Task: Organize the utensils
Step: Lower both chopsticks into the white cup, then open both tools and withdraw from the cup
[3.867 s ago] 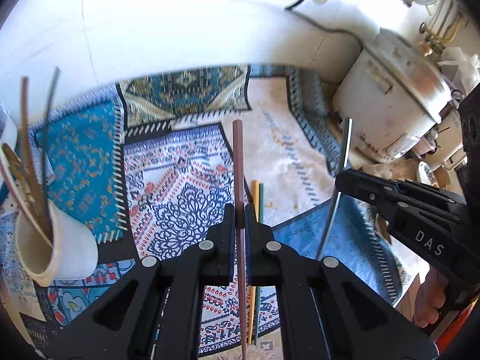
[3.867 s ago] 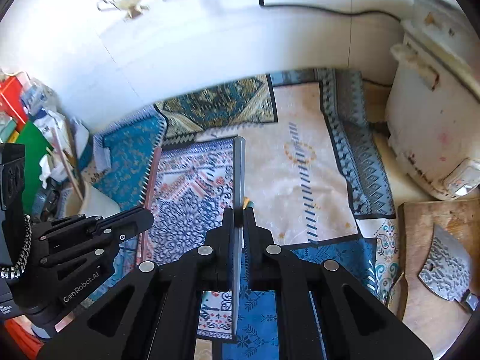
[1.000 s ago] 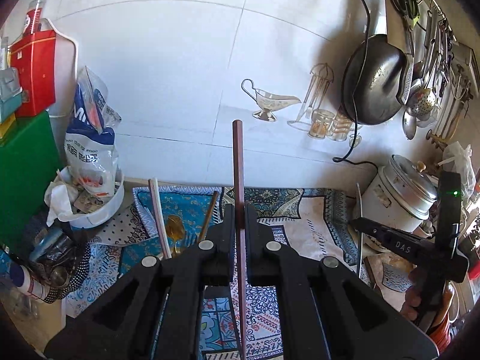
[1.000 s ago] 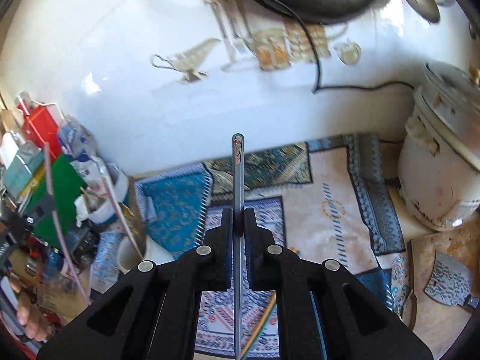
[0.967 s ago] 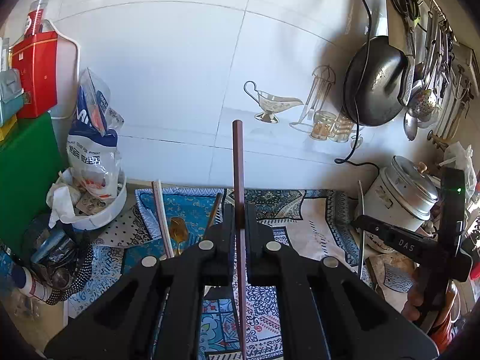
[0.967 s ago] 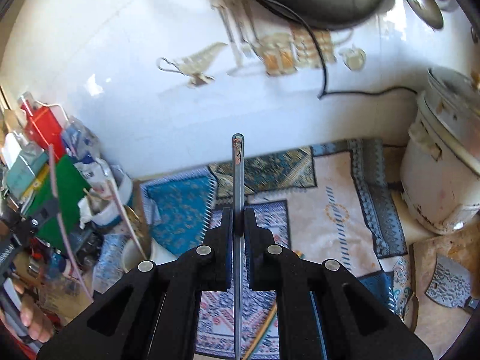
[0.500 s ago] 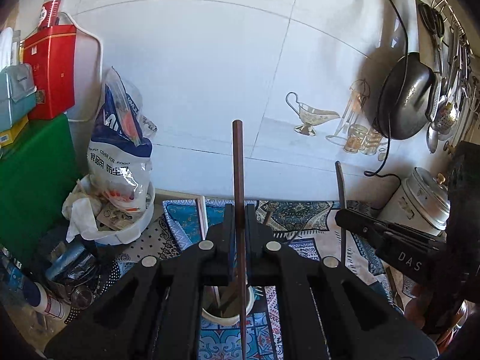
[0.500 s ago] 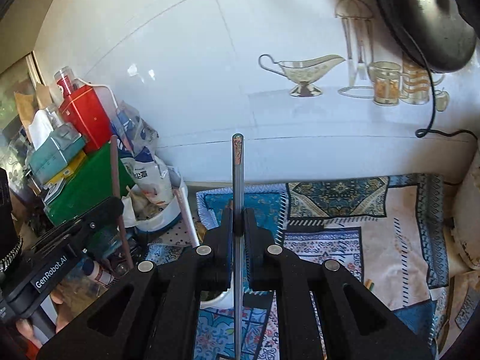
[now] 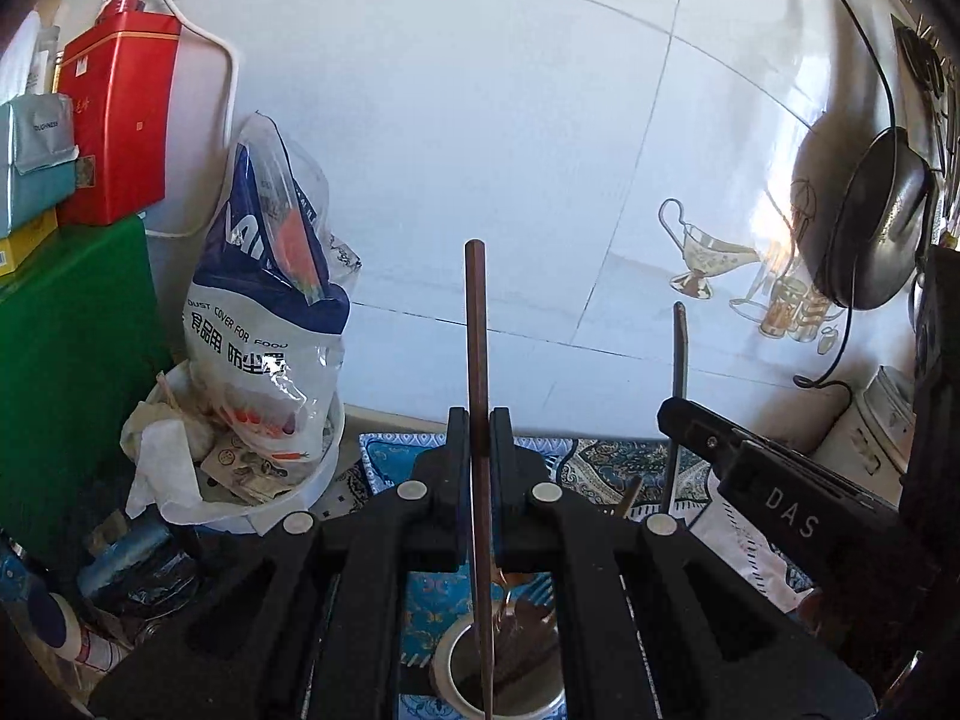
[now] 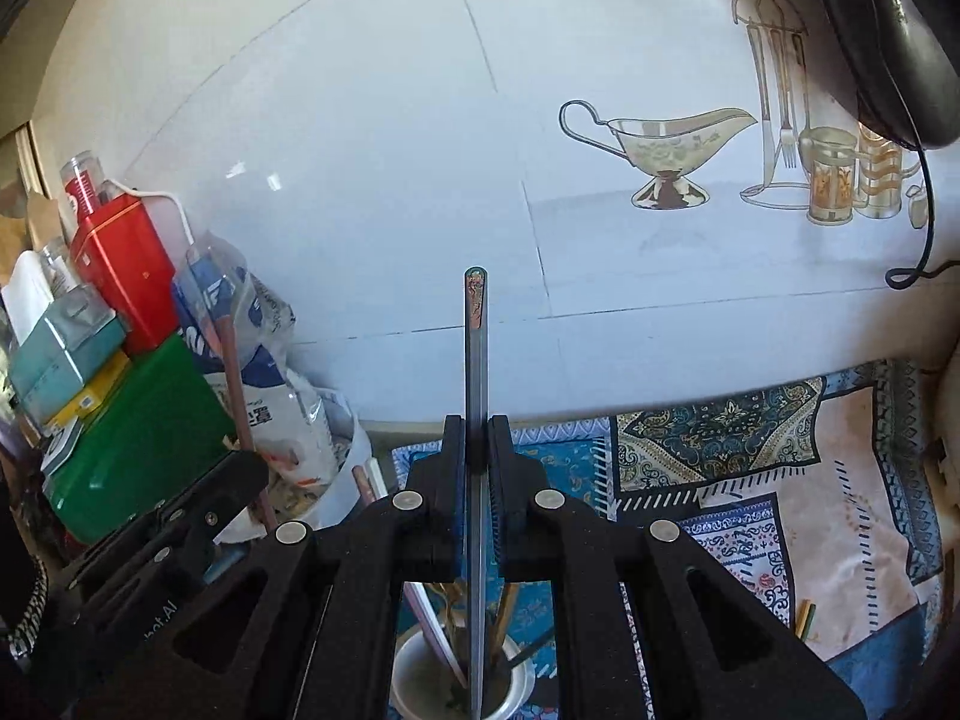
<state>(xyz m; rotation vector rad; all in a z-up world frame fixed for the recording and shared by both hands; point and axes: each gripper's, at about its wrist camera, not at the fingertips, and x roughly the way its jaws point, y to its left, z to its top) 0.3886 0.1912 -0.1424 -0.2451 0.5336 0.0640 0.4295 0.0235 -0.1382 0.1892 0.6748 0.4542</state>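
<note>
My left gripper (image 9: pixel 478 427) is shut on a brown chopstick (image 9: pixel 475 324) held upright, its lower end over the white utensil cup (image 9: pixel 449 669) below the fingers. My right gripper (image 10: pixel 476 433) is shut on a grey metal chopstick (image 10: pixel 475 354) held upright, its lower end reaching into the same white cup (image 10: pixel 408 669), which holds several utensils. The right gripper also shows in the left wrist view (image 9: pixel 675 414), and the left gripper in the right wrist view (image 10: pixel 240 468).
A patterned cloth (image 10: pixel 720 438) covers the counter, with loose chopsticks (image 10: pixel 804 618) on it. A white bowl with a plastic bag (image 9: pixel 264 312), a green board (image 9: pixel 66 372) and a red tin (image 9: pixel 114 126) stand at left. A black wok (image 9: pixel 876 216) hangs at right.
Both grippers have tilted up and moved left from over the cloth to above the white cup. Each still holds its chopstick, now upright with its lower end at the cup.
</note>
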